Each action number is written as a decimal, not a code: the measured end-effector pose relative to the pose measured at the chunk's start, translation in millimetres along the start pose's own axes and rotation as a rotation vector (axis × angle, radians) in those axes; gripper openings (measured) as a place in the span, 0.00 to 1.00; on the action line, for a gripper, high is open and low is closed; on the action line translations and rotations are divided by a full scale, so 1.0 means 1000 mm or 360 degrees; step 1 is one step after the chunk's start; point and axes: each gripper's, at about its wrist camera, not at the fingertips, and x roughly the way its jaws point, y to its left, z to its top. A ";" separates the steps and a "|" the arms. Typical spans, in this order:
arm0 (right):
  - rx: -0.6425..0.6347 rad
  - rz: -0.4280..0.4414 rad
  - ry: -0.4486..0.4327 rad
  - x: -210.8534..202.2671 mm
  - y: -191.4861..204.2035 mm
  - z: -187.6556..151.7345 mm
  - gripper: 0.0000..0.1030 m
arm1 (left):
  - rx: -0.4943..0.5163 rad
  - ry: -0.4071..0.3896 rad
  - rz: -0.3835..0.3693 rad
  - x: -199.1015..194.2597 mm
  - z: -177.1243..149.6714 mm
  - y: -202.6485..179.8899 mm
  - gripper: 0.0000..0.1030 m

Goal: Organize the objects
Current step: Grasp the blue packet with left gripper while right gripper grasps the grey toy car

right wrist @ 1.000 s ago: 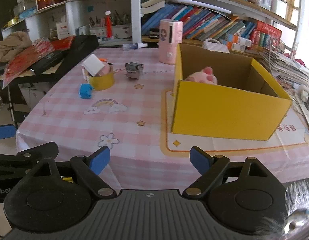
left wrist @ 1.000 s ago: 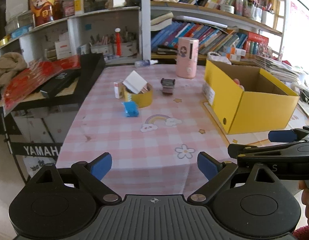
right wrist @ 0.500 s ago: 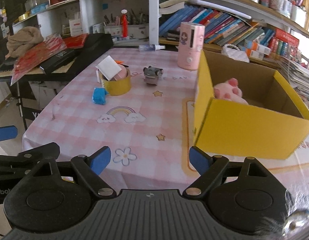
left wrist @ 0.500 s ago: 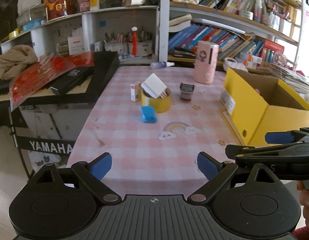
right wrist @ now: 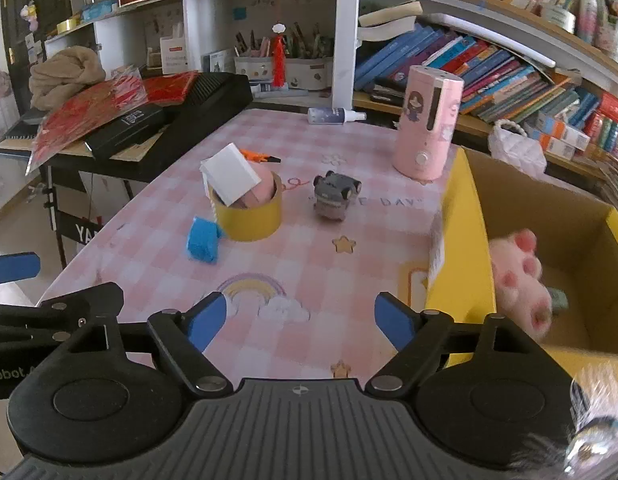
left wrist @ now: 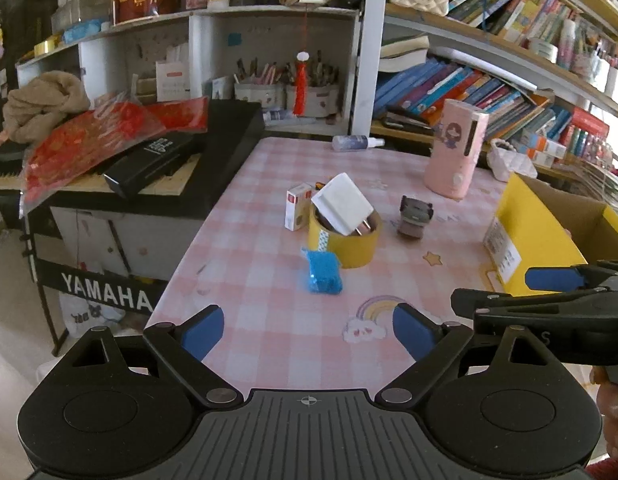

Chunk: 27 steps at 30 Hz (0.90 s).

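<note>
We hold our left gripper (left wrist: 307, 330) and right gripper (right wrist: 300, 320) wide and empty over the bench (right wrist: 349, 280), facing a blue block (right wrist: 203, 240) touching the tape roll (right wrist: 249, 210), with the yellow box (right wrist: 461, 248) to the right.

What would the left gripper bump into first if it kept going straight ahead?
Probably the blue packet: it lies on the table ahead, between the open left gripper's fingers. Behind it stands the yellow tape roll. Depth is hard to judge.

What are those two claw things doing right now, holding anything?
Left gripper: open, holding nothing.
Right gripper: open, holding nothing.
</note>
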 end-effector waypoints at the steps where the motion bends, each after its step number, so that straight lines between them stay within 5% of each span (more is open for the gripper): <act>1: -0.0001 0.0004 0.0005 0.005 -0.002 0.004 0.77 | -0.0004 0.0003 0.0005 0.004 0.003 -0.001 0.89; 19: 0.0269 0.0001 0.0030 0.093 -0.039 0.081 0.73 | 0.0008 0.0171 0.0071 0.108 0.040 -0.018 0.77; 25: 0.0294 -0.0031 0.0048 0.117 -0.042 0.094 0.73 | 0.0037 0.0294 0.0111 0.141 0.039 -0.022 0.55; 27: 0.0306 -0.0045 0.0065 0.126 -0.044 0.097 0.73 | 0.0051 0.0332 0.0103 0.148 0.037 -0.022 0.39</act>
